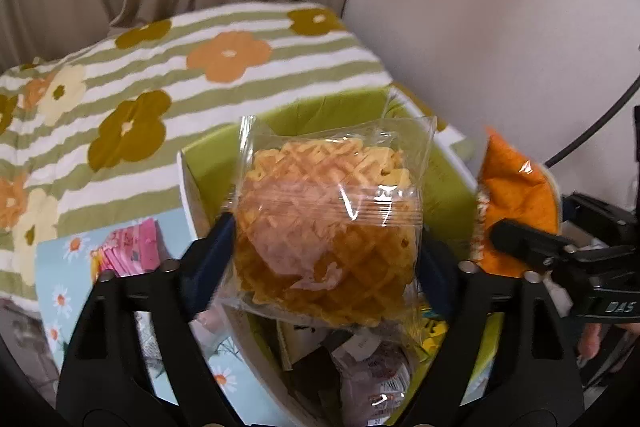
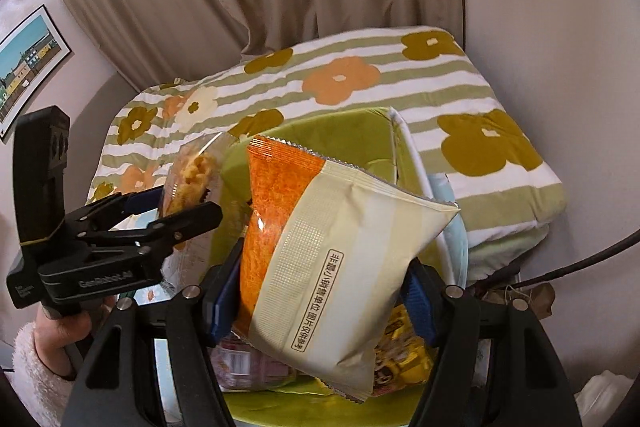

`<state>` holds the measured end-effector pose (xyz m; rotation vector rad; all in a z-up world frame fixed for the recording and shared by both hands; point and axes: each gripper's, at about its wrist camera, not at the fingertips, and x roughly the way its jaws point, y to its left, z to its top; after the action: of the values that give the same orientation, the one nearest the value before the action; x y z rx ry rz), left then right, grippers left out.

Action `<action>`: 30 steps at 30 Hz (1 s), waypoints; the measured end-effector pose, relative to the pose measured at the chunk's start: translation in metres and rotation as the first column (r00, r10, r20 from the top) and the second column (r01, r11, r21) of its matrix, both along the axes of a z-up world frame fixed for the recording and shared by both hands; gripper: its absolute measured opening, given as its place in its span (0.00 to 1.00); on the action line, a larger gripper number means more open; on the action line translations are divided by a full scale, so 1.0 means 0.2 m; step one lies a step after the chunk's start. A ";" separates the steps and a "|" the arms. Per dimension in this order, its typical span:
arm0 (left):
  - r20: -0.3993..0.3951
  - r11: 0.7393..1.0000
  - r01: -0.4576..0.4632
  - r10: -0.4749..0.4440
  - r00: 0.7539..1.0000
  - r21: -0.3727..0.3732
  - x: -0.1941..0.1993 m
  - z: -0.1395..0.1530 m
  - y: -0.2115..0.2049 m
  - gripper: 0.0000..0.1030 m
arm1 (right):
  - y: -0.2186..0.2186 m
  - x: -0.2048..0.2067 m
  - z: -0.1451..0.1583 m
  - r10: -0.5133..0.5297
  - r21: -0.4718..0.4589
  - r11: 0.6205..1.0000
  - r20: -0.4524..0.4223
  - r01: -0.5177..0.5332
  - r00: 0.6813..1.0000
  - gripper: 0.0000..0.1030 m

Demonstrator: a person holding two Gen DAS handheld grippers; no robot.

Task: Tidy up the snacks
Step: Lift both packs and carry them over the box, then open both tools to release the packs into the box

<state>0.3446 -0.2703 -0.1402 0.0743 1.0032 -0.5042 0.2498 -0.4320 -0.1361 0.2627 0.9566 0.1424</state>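
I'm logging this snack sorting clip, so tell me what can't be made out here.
- Box contents: left wrist view, waffle packet covers most of the green box.
- Same contents: right wrist view, orange and cream bag hides them.
- Pink packet: print blurred.
- Right hand-held gripper: mostly cut off at the left wrist view's edge.

"GenRobot.AI" on the left gripper [image 2: 192,223]; boxed Chinese print on the cream-and-orange snack bag [image 2: 332,259].
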 end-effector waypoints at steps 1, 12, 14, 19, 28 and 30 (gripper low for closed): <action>-0.006 1.000 0.008 -0.008 1.000 0.008 0.00 -0.02 -0.02 0.97 | -0.02 0.01 -0.01 -0.001 0.004 1.000 -0.004 0.001 1.000 0.63; 0.007 0.998 -0.065 0.065 0.998 0.028 -0.13 -0.04 0.20 0.98 | -0.03 0.04 -0.09 0.027 -0.017 0.999 -0.045 -0.028 0.999 0.63; -0.009 0.996 -0.084 0.084 0.996 0.024 -0.14 -0.05 0.25 0.98 | -0.01 0.06 -0.09 0.042 -0.010 0.999 -0.046 -0.043 0.998 0.63; -0.011 0.994 -0.109 0.110 0.994 0.022 -0.17 -0.04 0.32 0.98 | 0.06 0.12 -0.11 0.081 -0.030 0.996 -0.060 -0.083 0.995 0.63; 0.003 0.991 -0.128 0.128 0.992 0.030 -0.23 -0.01 0.38 0.98 | 0.12 0.09 -0.10 0.072 -0.114 0.991 0.006 -0.071 0.997 0.99; 0.009 0.991 -0.132 0.132 0.991 0.031 -0.26 0.00 0.38 0.98 | 0.12 0.08 -0.10 0.074 -0.113 0.991 -0.002 -0.074 0.997 0.99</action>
<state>0.2932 -0.1937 -0.1407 0.0372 1.0023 -0.3675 0.2655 -0.4070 -0.1568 0.1233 0.9688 0.1559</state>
